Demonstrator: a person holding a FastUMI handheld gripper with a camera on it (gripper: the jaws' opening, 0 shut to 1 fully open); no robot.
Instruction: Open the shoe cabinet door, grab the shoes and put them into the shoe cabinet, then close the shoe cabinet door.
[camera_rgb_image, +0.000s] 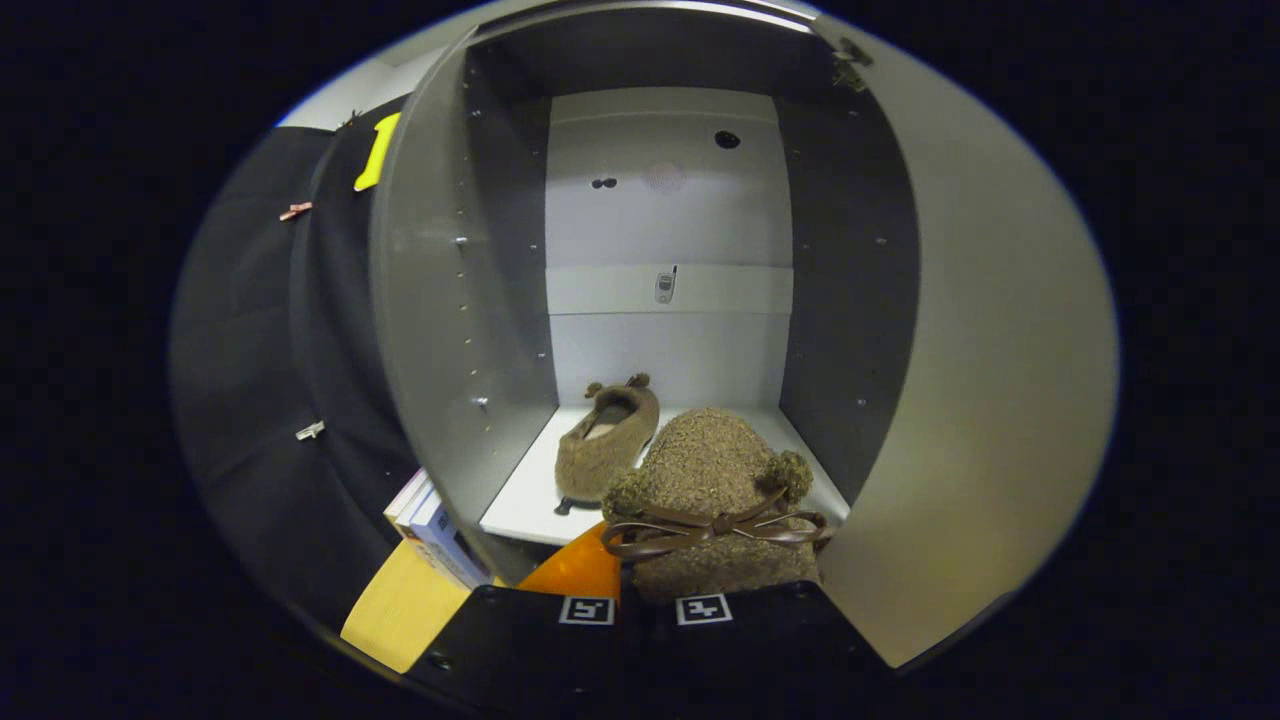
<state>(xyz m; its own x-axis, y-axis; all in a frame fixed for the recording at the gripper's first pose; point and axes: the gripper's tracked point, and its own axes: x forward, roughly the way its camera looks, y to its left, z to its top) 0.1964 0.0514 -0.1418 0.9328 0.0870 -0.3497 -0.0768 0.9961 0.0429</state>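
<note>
A hand-held gripper (648, 606) faces straight into an open shoe cabinet (470, 300). Its two fingers are drawn close together and pinch the heel of a fuzzy brown slipper (710, 470) with a ribbon bow (712, 530) and two small pompom ears. The slipper sticks out just ahead of the fingers, its toe reaching over the front edge of the cabinet's white shelf (525, 490).

A matching slipper (607, 443) already lies on that shelf, beyond the fingers and a little to their left, toe pointing inward.

Risks, as judged from here: the held slipper is soft and gripped only at its heel, so it may droop or slip free if released before it is well over the shelf, and then drop in front of the cabinet. Pushed in carelessly, it could nudge the first slipper.

The shelf is smooth, flat and white, with free space to the right of the resting slipper. The cabinet door (990, 400) stands wide open on the right. Some books (430, 525) lie low to the left, outside the cabinet.
</note>
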